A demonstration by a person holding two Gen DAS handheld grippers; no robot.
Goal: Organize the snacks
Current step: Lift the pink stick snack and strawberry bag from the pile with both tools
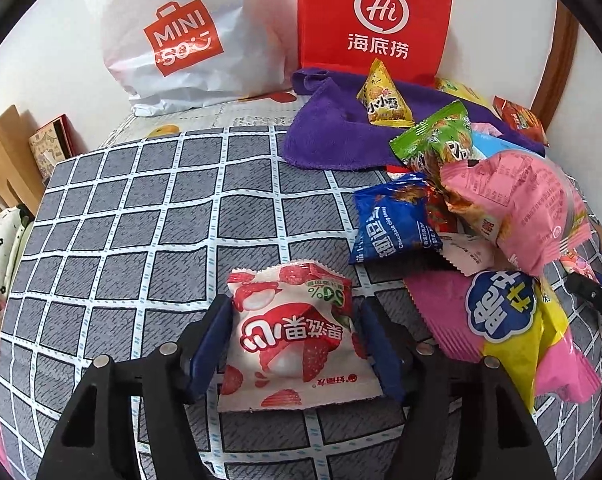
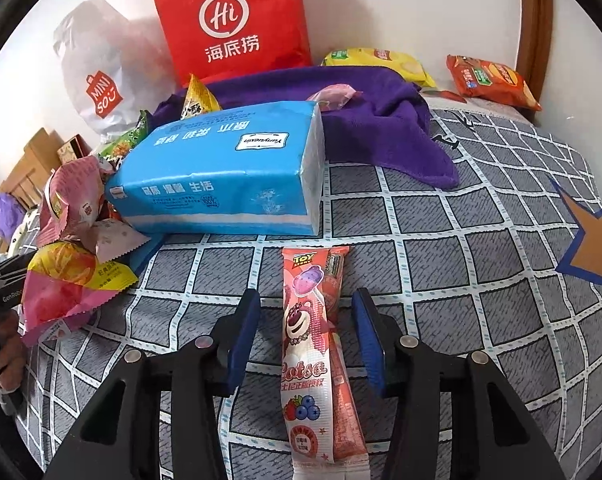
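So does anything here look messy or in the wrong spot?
Yes. The snack heap is a jumble, packets lying on top of each other at all angles. A purple towel sits crumpled near the red bag, with a snack on it. A blue tissue pack sits among the snacks, though it is not a snack.

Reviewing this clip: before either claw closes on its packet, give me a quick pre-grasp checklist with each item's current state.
1. Strawberry packet lies between the left claw fingers: ok.
2. Left pads pressing the packet: cannot tell; they stand at its edges.
3. Long Lotso packet centred in the right claw: ok.
4. Right pads clear of the packet, gaps both sides: ok.
5. Both packets lie flat on the checked cloth, apart from the snack pile: ok.
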